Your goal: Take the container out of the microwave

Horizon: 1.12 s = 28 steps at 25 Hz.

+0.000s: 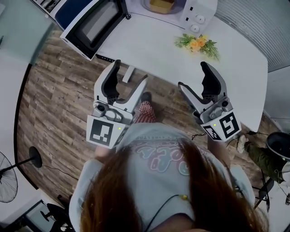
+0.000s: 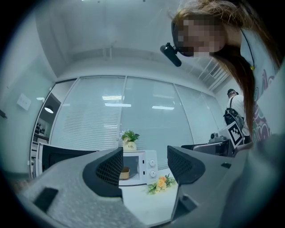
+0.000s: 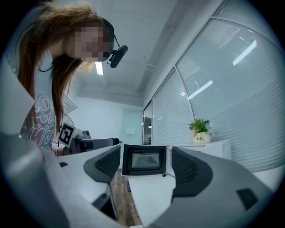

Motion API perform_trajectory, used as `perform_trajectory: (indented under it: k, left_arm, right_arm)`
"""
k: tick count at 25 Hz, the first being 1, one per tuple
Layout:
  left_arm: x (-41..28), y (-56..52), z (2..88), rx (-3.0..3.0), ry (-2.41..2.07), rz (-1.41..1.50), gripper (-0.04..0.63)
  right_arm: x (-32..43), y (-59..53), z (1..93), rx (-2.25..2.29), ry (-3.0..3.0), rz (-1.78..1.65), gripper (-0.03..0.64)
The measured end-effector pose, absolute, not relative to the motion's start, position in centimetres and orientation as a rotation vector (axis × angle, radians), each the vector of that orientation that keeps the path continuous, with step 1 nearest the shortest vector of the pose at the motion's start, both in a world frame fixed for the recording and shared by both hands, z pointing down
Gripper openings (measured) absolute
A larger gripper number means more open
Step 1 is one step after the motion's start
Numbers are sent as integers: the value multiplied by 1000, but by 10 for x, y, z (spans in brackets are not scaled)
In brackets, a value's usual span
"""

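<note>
Head view: I'm holding left gripper and right gripper with jaws apart, both empty, well short of the microwave — container sitting inside, door open wide. Risk when reaching in: I could be clipping the door or the cavity edge — tipping the container.

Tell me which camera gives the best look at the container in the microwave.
The left gripper view: the container sits in the open microwave cavity, seen from the side. The head view catches only part of it at the top edge. The right gripper view shows just the swung-open door, no container.
</note>
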State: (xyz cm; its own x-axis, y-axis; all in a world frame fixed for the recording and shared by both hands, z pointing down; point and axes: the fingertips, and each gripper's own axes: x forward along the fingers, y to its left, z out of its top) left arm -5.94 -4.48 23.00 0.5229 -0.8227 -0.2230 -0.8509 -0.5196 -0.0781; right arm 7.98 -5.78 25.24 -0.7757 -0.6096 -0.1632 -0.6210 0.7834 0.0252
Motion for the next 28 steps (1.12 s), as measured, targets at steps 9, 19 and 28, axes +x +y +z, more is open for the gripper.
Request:
perform_trajectory:
  k: [9, 19, 28]
  left_arm:
    - [-76, -101, 221, -2611, 1401, 230, 281]
    - [-81, -160, 220, -2660, 1344, 258, 281]
    - [-86, -215, 218, -2691, 1286, 257, 281]
  right_arm:
    - [70, -110, 236, -1062, 2803, 150, 347]
    - [61, -163, 243, -1118, 2771, 98, 347]
    - [55, -212, 243, -1175, 2736, 86, 347]
